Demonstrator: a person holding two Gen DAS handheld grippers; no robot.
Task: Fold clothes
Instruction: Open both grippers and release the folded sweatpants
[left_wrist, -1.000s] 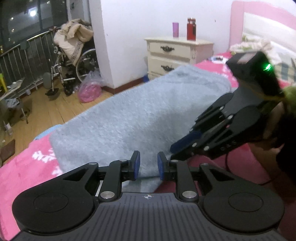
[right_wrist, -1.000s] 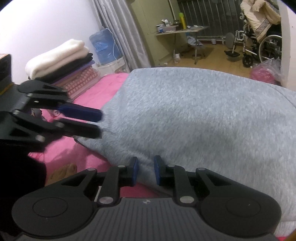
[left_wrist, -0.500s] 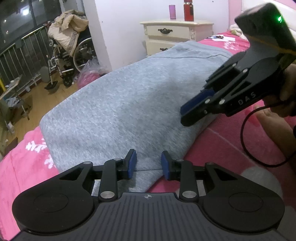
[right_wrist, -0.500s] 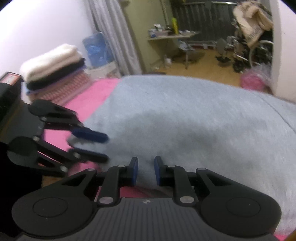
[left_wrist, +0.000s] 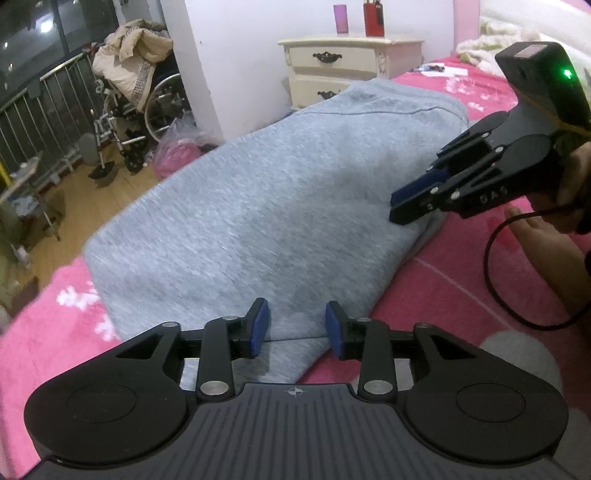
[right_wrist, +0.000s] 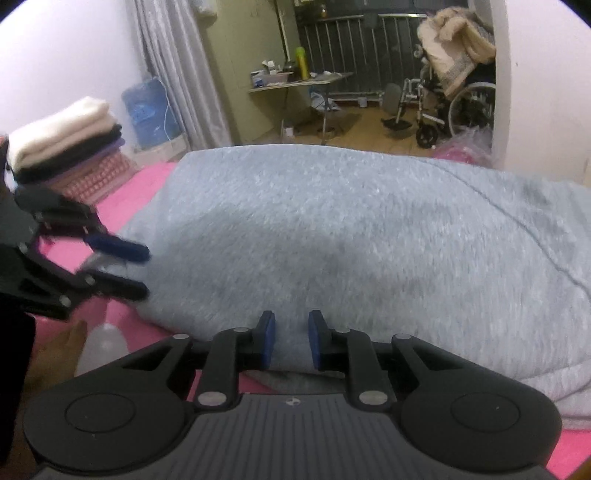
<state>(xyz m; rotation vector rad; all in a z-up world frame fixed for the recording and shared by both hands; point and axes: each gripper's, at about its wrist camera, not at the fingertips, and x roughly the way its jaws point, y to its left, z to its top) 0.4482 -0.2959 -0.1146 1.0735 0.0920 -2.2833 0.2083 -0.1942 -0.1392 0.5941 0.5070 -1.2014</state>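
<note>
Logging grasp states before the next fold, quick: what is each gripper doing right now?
Left gripper: fingers opening, apart over the near edge of the grey garment, not gripping it.
Right gripper: fingers slightly apart at the garment's edge; whether they pinch cloth cannot be told.

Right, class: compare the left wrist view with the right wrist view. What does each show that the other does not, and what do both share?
Only the left wrist view shows the cream nightstand with a purple cup and a red bottle on it.

Only the right wrist view shows the stack of folded clothes, the curtain, the blue water jug and the cluttered small table.

Both show the grey garment on the pink bedcover, the wheelchair, and both tongs: the left tongs, jaws opening over the garment's near edge, and the right tongs.
</note>
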